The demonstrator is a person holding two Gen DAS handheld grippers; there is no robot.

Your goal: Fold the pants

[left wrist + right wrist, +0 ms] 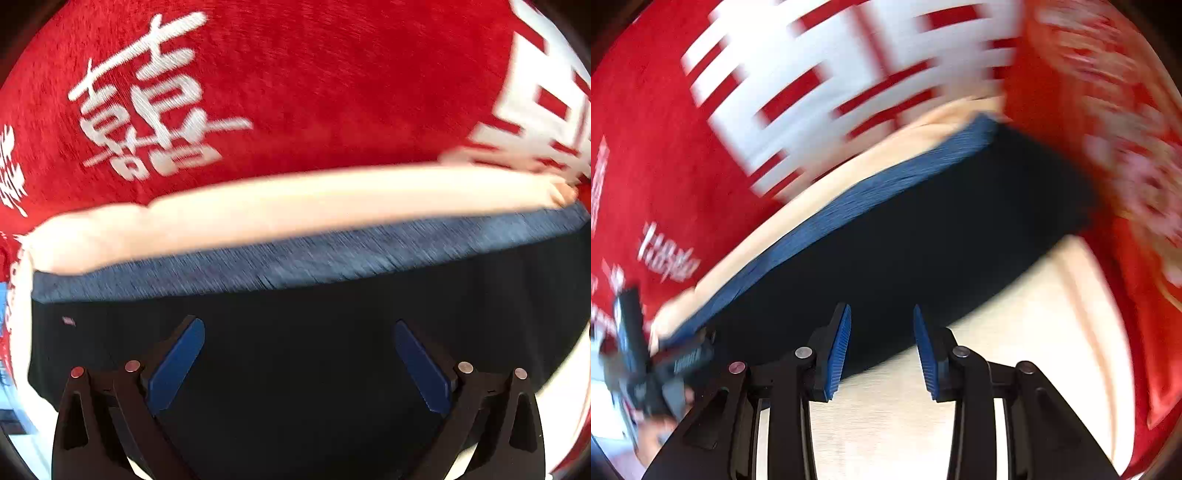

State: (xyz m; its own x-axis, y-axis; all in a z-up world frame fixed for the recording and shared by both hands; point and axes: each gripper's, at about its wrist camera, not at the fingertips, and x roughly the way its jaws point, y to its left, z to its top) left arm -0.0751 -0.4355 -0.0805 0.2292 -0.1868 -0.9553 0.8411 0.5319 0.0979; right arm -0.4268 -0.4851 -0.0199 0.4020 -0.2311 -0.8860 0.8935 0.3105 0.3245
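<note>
Pants (295, 369) on red cloth (314, 74)

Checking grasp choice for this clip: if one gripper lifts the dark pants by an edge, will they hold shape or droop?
Probably droop: the pants lie flat and limp, following the cream cloth beneath. The ribbed blue waistband looks thicker, so likely a firmer hold. Both the left gripper and right gripper are open.

A red plush blanket (332, 74) — white characters across it — covers the surface, brightly lit.
</note>
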